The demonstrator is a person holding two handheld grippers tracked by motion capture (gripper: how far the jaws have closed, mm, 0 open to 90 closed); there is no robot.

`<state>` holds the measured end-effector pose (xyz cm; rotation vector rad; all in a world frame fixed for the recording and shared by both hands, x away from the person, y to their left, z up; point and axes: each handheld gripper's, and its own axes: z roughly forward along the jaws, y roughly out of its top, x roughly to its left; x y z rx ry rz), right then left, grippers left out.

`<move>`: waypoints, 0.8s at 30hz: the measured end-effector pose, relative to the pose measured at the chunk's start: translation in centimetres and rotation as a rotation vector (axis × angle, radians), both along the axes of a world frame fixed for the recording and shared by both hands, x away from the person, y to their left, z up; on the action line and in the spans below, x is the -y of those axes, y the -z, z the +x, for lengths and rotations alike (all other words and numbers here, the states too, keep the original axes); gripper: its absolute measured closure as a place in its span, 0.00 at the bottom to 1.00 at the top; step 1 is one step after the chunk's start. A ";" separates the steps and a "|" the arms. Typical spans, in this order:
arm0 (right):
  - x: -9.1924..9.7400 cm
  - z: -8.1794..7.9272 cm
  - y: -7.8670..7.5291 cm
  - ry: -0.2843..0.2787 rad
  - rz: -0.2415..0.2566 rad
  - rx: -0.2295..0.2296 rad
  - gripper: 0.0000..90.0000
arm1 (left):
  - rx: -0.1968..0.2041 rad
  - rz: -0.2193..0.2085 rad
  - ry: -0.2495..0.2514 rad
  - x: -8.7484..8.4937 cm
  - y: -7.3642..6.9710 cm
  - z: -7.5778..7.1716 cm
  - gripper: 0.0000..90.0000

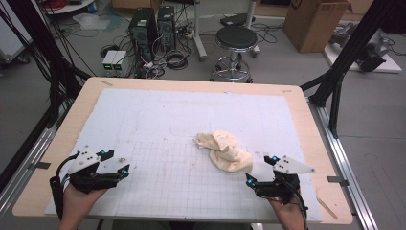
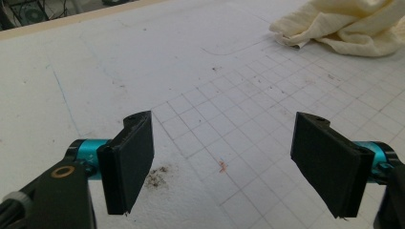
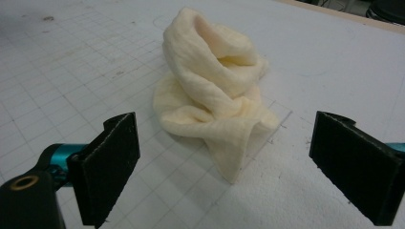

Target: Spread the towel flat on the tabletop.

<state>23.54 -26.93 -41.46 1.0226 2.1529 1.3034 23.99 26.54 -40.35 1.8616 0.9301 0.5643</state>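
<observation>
The high view looks forward and down from above the near edge of the table (image 1: 306, 103), taking in the whole top and the floor beyond its far edge. The left gripper view rides low near the near left corner, facing across the white gridded mat (image 2: 200, 57) toward a crumpled cream cloth (image 2: 344, 26) far off. The right gripper view sits close to that same cloth (image 3: 215, 90) near the near right corner; all three views share cloth and mat.
</observation>
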 end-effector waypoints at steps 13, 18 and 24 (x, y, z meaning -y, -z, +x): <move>-0.1 0.0 0.1 -0.007 0.003 0.001 0.10 | -0.006 -0.001 0.002 -0.1 0.1 0.0 0.26; -0.2 0.1 0.0 -0.012 0.002 0.002 0.10 | -0.005 -0.001 0.000 -0.1 0.1 0.0 0.26; -0.2 0.2 0.0 -0.015 -0.001 -0.001 0.10 | -0.003 0.003 0.002 0.2 0.1 -0.2 0.26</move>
